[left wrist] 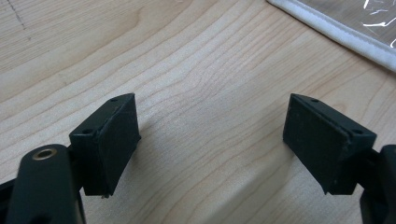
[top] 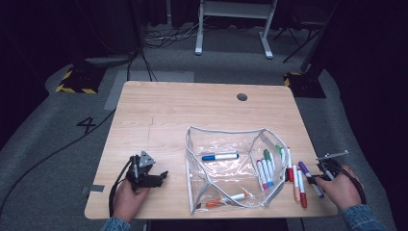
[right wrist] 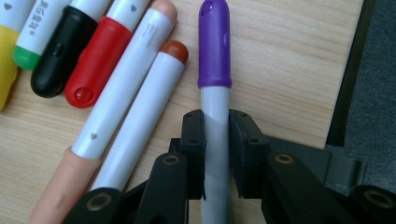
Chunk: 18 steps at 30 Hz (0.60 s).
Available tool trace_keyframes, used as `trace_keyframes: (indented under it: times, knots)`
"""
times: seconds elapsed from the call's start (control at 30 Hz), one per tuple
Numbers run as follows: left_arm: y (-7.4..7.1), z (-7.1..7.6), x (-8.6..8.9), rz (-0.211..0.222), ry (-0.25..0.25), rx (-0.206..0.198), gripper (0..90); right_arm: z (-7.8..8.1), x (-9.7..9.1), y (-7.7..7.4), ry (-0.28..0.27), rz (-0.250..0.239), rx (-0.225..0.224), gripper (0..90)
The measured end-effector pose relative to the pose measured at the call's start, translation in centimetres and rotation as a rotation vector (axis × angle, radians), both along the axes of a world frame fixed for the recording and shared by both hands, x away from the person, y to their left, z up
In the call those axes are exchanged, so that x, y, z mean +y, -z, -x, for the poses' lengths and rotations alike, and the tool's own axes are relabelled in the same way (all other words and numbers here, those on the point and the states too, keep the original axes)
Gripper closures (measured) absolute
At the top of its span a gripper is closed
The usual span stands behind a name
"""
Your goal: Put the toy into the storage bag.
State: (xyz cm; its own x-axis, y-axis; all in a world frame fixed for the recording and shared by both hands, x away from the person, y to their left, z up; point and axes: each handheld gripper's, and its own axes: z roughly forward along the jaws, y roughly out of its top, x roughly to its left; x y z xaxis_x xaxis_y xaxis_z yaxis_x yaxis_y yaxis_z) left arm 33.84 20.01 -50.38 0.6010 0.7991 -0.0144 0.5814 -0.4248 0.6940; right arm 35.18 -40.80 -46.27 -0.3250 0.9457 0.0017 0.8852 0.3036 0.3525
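At the right edge of the desk (top: 159, 110), the right hand-held gripper (right wrist: 215, 154) has its jaws pressed against the grey barrel of a purple-capped marker (right wrist: 215, 88), just below the cap; the marker lies flat on the wood beside a peach marker (right wrist: 116, 112), a brown-tipped marker (right wrist: 149, 112), a red-capped one (right wrist: 95, 70) and a black-capped one (right wrist: 58, 56). In the high view the same purple-capped marker (top: 310, 179) lies outermost in the loose row, just to the right of the clear pouch (top: 226, 163), which stands open and already contains a blue marker (top: 220, 156) and an orange one (top: 223, 198). The marker should handle as a light, rigid plastic cylinder; it will not deform under the pads, but its smooth round barrel is likely to roll or pivot if pinched off-centre. The present hold, near the cap rather than at mid-length, may let the long tail droop when lifted; a grip closer to the middle would balance it better. Moderate pressure is sufficient. The pouch is soft film and will probably yield if the marker tip pushes its wall. The left hand-held gripper (left wrist: 210, 140) rests low over bare wood left of the pouch, jaws spread wide with nothing between them.
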Motion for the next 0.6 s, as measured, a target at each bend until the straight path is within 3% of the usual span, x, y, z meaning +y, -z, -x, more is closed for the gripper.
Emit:
trace_keyframes:
  times: [0.07,0.27,0.43,0.6]
  knots:
    - [0.0,0.0,0.0,0.000,0.000,0.000,18.7,0.0,0.0,-0.4,0.008,-0.018,-0.011,77.1]
    - [0.0,0.0,0.0,0.000,0.000,0.000,18.7,0.1,0.1,-3.0,-0.058,-0.045,-0.064,77.1]
    - [0.0,0.0,0.0,0.000,0.000,0.000,18.7,0.4,1.0,-6.2,-0.117,-0.078,-0.125,77.1]
    - [0.0,0.0,0.0,0.000,0.000,0.000,18.7,0.8,2.1,-9.0,-0.174,-0.107,-0.142,77.1]
